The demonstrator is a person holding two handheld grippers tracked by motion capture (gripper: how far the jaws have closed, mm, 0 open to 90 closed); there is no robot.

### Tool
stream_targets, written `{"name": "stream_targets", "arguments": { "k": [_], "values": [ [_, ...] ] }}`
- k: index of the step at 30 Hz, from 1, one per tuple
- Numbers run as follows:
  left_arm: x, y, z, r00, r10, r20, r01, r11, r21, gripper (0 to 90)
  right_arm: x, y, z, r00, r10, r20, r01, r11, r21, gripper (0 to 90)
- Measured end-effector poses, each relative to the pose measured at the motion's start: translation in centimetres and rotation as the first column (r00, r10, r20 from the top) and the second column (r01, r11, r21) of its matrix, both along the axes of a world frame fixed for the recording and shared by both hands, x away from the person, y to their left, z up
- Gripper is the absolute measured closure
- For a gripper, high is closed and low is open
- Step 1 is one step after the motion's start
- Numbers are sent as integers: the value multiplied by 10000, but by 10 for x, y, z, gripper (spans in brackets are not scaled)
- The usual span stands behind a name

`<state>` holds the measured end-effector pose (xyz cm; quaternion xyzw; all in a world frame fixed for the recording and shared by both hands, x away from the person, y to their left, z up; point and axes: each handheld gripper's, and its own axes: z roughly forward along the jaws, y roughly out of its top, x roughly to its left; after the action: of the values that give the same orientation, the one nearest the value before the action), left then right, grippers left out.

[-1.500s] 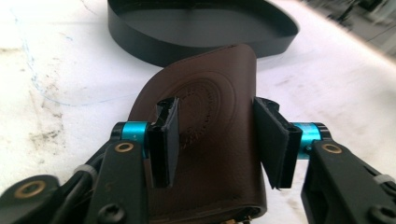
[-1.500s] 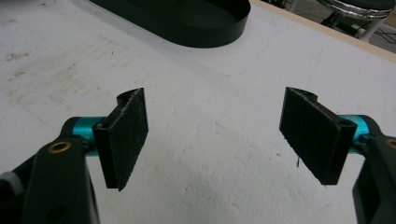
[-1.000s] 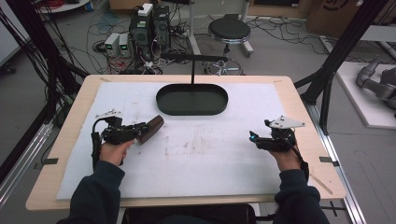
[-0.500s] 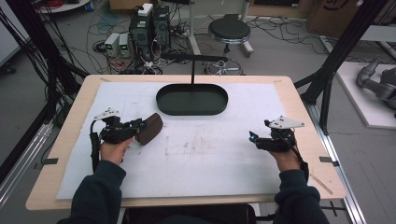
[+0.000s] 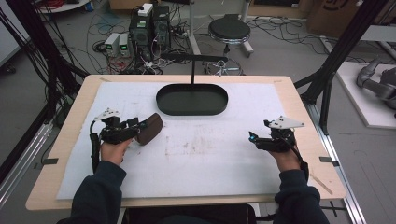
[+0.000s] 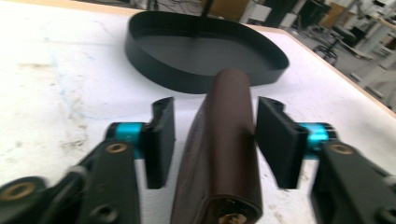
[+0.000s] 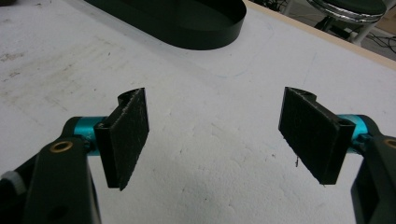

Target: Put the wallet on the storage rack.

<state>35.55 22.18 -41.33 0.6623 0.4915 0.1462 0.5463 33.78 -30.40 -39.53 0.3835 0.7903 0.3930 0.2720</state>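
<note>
Your left claw (image 6: pixel 212 140) had just been opening around the brown case (image 6: pixel 219 154) (pads apart from it), so it could tip over. Your right claw (image 7: pixel 215 140) was wide and empty.

Even, soft overhead light fell on the white bench (image 5: pixel 210 158); shadows were faint, and both gripper views were slightly blurred up close.

A lab or test workshop, by the look of it: bare grey floor strewn with cables (image 5: pixel 70 32), computer towers (image 5: pixel 149 25) and small power units behind the bench (image 5: pixel 299 116), black frame struts (image 5: pixel 345 46), a round stool (image 5: pixel 229 30).
</note>
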Motion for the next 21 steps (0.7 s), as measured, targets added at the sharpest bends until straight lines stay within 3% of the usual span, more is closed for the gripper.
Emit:
{"name": "stream_targets", "arguments": {
  "k": [3, 6, 14, 18, 21],
  "values": [
    [-2, 0, 3, 9981, -24, 614, 29, 10000, -86, 371, 0, 0, 0, 10000, 15, -1, -15, 10000, 22, 247],
    [-4, -2, 4, 9941, -59, 1081, 29, 9996, 282, 270, 0, 0, 0, 10000, 33, -13, -33, 10000, 4, 247],
    [-5, -4, 2, 9948, -371, 953, 304, 9970, 710, 233, 0, -1, 0, 10000, 89, -18, -89, 10000, 23, 248],
    [-6, -2, 2, 9946, -467, 930, 306, 9854, 1676, 219, 0, 0, 0, 10000, 86, -25, -86, 10000, 42, 248],
    [-5, -1, -3, 9960, -729, 509, 618, 9791, 1937, 220, 1, 0, -1, 9999, 149, -42, -149, 9999, -13, 248]
  ]
}}
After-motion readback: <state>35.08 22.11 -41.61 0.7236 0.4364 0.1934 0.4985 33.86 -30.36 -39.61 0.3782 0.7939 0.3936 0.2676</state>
